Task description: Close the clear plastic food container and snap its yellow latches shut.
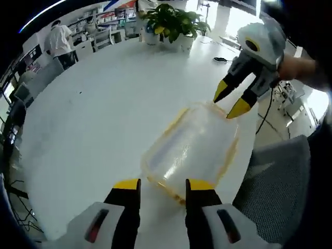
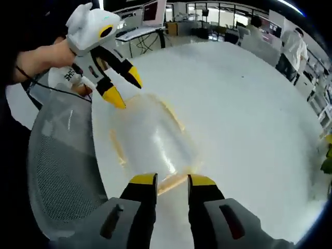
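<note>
Left tool (image 1: 163, 185) open at near end of container (image 1: 192, 148), right tool (image 1: 233, 101) open opposite. We should press each yellow latch squarely w/ steady downward force on tabletop (image 1: 93, 119).

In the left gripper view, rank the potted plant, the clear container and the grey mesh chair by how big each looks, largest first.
1. Clear container: covers the most of the picture.
2. Grey mesh chair: close behind; cut off by the picture's edge, so this ranking is unsure.
3. Potted plant: looks smallest, but it stands far across the white table.
</note>
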